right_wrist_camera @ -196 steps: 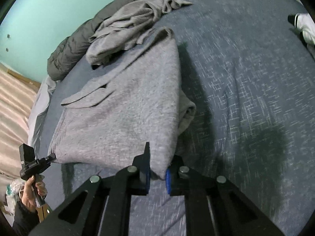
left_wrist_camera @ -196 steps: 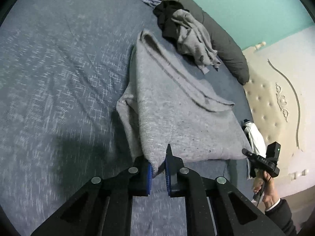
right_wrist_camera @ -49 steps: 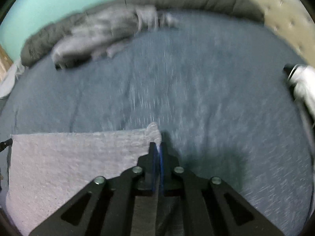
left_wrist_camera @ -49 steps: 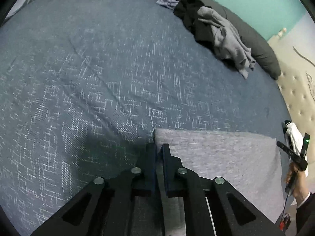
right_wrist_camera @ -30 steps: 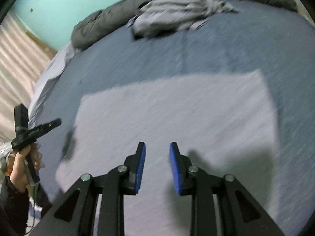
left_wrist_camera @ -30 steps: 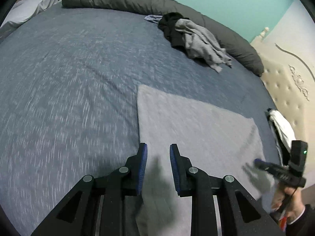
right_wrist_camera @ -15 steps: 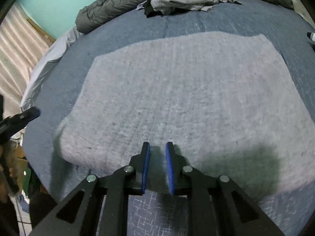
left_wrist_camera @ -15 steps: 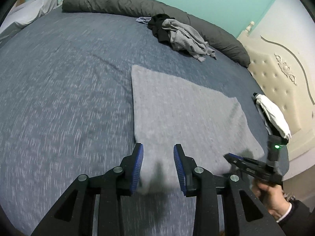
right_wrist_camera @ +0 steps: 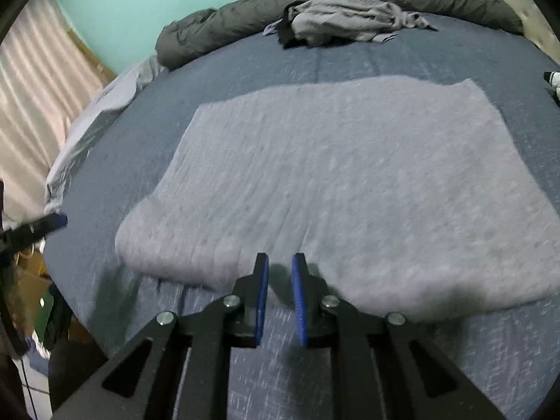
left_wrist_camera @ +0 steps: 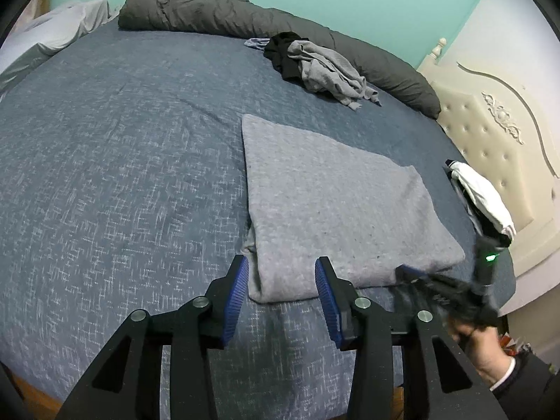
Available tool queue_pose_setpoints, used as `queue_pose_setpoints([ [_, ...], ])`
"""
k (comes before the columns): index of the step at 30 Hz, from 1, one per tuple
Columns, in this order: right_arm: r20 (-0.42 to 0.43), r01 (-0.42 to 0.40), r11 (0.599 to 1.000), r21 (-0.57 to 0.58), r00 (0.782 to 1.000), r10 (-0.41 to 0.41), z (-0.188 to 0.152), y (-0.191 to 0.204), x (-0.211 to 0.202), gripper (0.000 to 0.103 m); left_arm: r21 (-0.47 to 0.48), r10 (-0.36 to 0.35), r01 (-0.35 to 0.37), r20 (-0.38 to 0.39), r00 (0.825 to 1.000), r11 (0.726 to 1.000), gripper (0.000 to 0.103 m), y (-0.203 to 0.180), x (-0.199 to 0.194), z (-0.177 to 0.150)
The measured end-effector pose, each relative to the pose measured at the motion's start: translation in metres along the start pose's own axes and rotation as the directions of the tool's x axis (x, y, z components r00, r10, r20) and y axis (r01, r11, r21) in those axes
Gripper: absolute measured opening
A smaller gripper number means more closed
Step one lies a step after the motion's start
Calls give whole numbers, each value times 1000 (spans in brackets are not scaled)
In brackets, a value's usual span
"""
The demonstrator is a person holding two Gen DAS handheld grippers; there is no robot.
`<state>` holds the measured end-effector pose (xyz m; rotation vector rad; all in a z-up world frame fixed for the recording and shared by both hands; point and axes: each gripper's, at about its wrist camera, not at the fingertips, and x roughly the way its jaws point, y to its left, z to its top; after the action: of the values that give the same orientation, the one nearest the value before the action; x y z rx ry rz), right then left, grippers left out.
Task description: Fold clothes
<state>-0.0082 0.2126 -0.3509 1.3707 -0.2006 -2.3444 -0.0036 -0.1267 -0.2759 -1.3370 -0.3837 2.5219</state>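
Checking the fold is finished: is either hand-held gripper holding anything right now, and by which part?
Nothing is held. The left hand-held gripper is opening over the folded grey garment's near corner; the right one is empty above its near edge.

The left handheld gripper [left_wrist_camera: 281, 281], matte black plastic with angular open-framed arms, carries ribbed blue rubber pads [left_wrist_camera: 237, 301] on the inner faces of its two fingers, and round silver screw heads mark each joint of the linkage. The right handheld gripper [right_wrist_camera: 280, 280] is built alike: black triangular struts, silver screws, narrow blue pads [right_wrist_camera: 261, 297]. Seen from the left wrist camera, that right tool is a blurred black shape with a small green light on its upright block, and the person's right hand [left_wrist_camera: 481, 346] wears a dark sleeve over a white cuff.
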Motion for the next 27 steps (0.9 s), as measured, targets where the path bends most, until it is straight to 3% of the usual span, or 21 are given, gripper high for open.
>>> queue_pose_setpoints([
  [6, -38, 30, 999, 15, 999, -30, -19, -11, 34, 6, 23, 16, -16, -6, 1000, 1000, 43, -5, -5, -9],
  [11, -40, 49, 999, 10, 998, -49, -16, -2, 26, 6, 11, 15, -15, 1, 1000, 1000, 43, -4, -9, -12],
  [17, 40, 13, 998, 60, 999, -15, 5, -4, 7, 7, 21, 21, -22, 2, 1000, 1000, 45, -10, -12, -14],
  [22, -30, 28, 997, 76, 999, -26, 5, -8, 31, 7, 19, 28, -28, -3, 1000, 999, 46, -8, -11, -17],
  [27, -20, 68, 997, 22, 998, -67, -10, -1, 37, 6, 4, 27, -26, -14, 1000, 1000, 46, -5, -5, -20],
])
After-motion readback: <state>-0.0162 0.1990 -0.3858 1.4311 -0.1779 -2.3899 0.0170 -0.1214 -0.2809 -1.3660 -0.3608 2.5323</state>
